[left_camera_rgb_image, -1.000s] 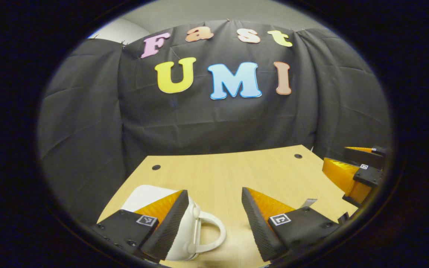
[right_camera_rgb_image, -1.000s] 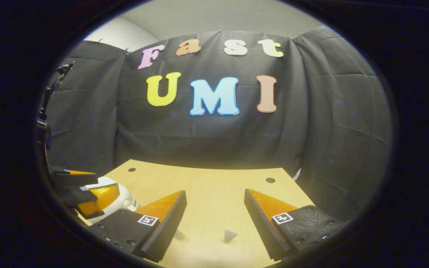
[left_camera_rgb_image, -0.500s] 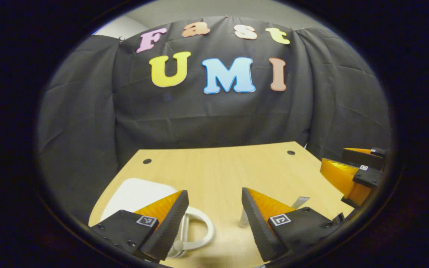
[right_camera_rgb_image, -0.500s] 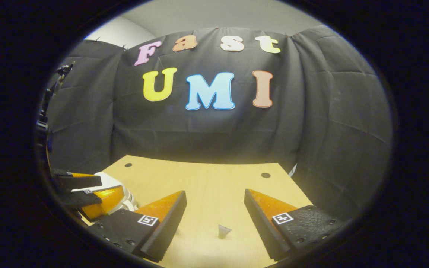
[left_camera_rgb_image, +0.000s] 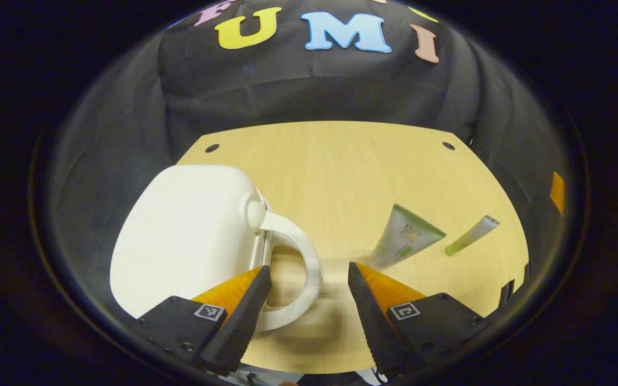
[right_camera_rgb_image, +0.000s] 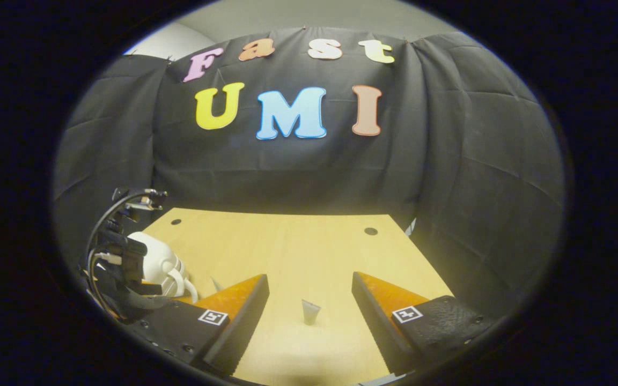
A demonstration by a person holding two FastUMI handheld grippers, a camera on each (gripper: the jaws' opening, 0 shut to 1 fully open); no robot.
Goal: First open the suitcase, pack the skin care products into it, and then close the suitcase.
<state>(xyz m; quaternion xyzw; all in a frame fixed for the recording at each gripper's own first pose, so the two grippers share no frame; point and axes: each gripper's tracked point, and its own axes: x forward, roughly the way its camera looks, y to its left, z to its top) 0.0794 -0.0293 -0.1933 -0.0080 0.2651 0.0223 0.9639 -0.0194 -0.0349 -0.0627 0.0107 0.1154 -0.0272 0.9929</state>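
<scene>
suitcase [left_camera_rgb_image: 185, 230]: white hard shell, likely rigid, slick; lid shut, on desk [left_camera_rgb_image: 341, 171] ahead-left of left gripper [left_camera_rgb_image: 309, 300], jaws wide, empty. take looped handle [left_camera_rgb_image: 301, 268] between jaws. tube [left_camera_rgb_image: 408, 236] ahead-right, soft.

The left gripper [left_camera_rgb_image: 309, 300] is seen at the bottom of the left gripper view, tilted downward, its two fingers [left_camera_rgb_image: 236, 316] spread wide with nothing pressed between them. In the right gripper view the right gripper [right_camera_rgb_image: 309, 311] is held more level, its jaws likewise wide apart and empty (the left gripper's body is seen at the lower left, cables looped above it).
</scene>
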